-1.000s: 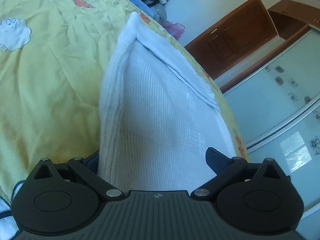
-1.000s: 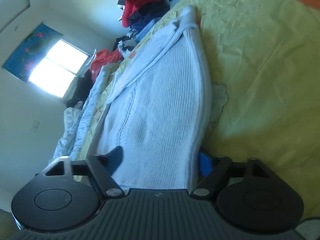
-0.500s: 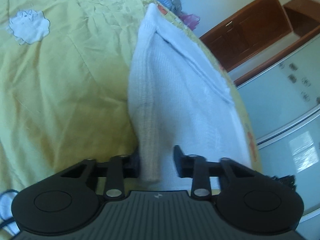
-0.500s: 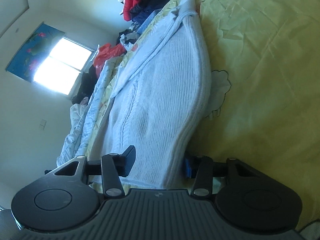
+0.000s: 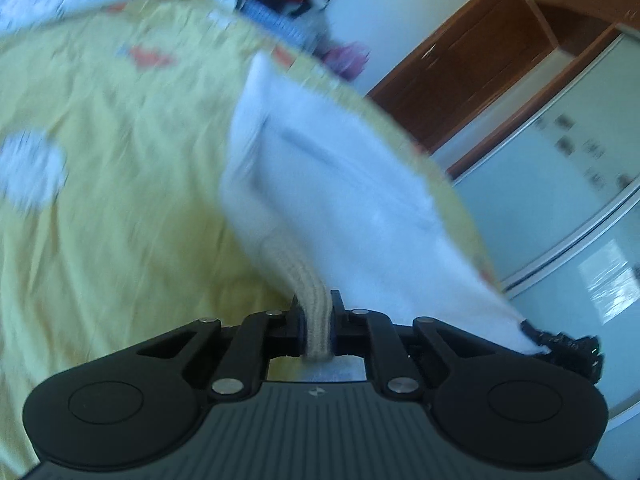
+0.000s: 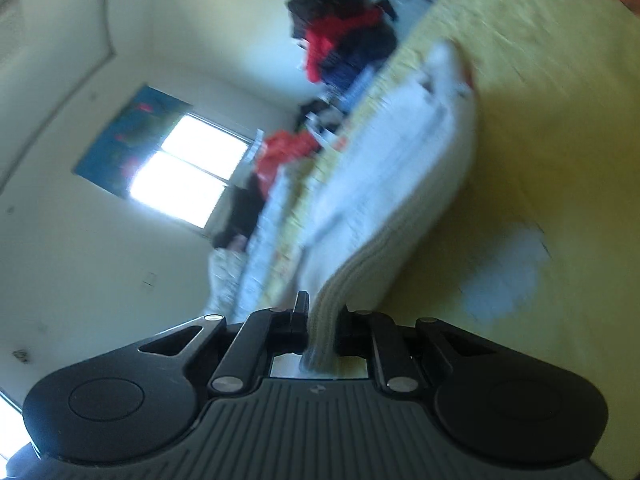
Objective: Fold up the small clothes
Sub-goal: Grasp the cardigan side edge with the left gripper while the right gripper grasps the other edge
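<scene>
A white ribbed knit garment (image 5: 320, 184) lies on a yellow bedsheet (image 5: 120, 200). My left gripper (image 5: 316, 316) is shut on the garment's ribbed hem, which bunches between the jaws. In the right wrist view the same garment (image 6: 400, 184) stretches away, and my right gripper (image 6: 322, 320) is shut on the hem at its other corner. Both corners are lifted a little off the sheet. Both views are blurred by motion.
A pile of dark and red clothes (image 6: 344, 40) sits at the far end of the bed. A wooden door (image 5: 460, 68) and a glass wardrobe (image 5: 560, 200) stand to the right. A bright window (image 6: 184, 168) is on the left wall.
Both grippers have closed from wide open onto the garment's hem and started lifting it; the views have tilted and blurred.
</scene>
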`<state>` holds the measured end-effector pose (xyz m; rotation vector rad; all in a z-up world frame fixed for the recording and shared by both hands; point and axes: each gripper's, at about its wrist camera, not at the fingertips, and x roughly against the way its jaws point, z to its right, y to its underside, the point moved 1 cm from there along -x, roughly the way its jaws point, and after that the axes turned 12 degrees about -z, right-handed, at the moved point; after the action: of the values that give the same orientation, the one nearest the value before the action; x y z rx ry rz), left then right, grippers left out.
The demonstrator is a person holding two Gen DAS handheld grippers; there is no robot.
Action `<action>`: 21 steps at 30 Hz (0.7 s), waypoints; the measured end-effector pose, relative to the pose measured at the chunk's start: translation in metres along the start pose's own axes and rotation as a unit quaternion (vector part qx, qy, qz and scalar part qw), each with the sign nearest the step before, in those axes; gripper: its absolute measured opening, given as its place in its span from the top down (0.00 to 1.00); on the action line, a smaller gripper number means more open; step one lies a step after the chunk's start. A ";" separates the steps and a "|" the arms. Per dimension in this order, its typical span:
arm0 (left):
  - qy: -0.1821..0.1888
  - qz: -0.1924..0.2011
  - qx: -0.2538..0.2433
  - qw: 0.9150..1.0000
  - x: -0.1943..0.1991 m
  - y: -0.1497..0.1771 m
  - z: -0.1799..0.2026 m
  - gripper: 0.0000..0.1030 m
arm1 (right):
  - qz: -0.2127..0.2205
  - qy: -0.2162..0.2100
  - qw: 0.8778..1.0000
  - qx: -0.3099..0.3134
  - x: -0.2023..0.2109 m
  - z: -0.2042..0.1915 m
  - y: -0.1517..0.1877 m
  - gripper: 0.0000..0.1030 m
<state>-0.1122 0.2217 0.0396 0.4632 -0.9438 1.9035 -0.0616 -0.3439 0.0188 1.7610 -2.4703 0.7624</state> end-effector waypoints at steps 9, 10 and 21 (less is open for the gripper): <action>0.027 0.069 -0.016 0.997 -0.015 -0.084 0.024 0.90 | 0.055 -0.061 0.997 0.011 -0.013 -0.001 -0.085 0.85; 0.021 0.074 -0.019 0.997 -0.020 -0.095 0.026 0.90 | 0.062 -0.062 0.996 0.008 -0.015 0.003 -0.097 0.85; -0.055 0.093 -0.035 0.994 -0.102 -0.250 0.024 0.91 | 0.079 -0.034 0.996 -0.007 -0.083 0.042 -0.237 0.85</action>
<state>0.1530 0.2120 0.0936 0.4554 -1.1560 2.0200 0.1919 -0.3452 0.0475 1.6284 -2.6783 0.7022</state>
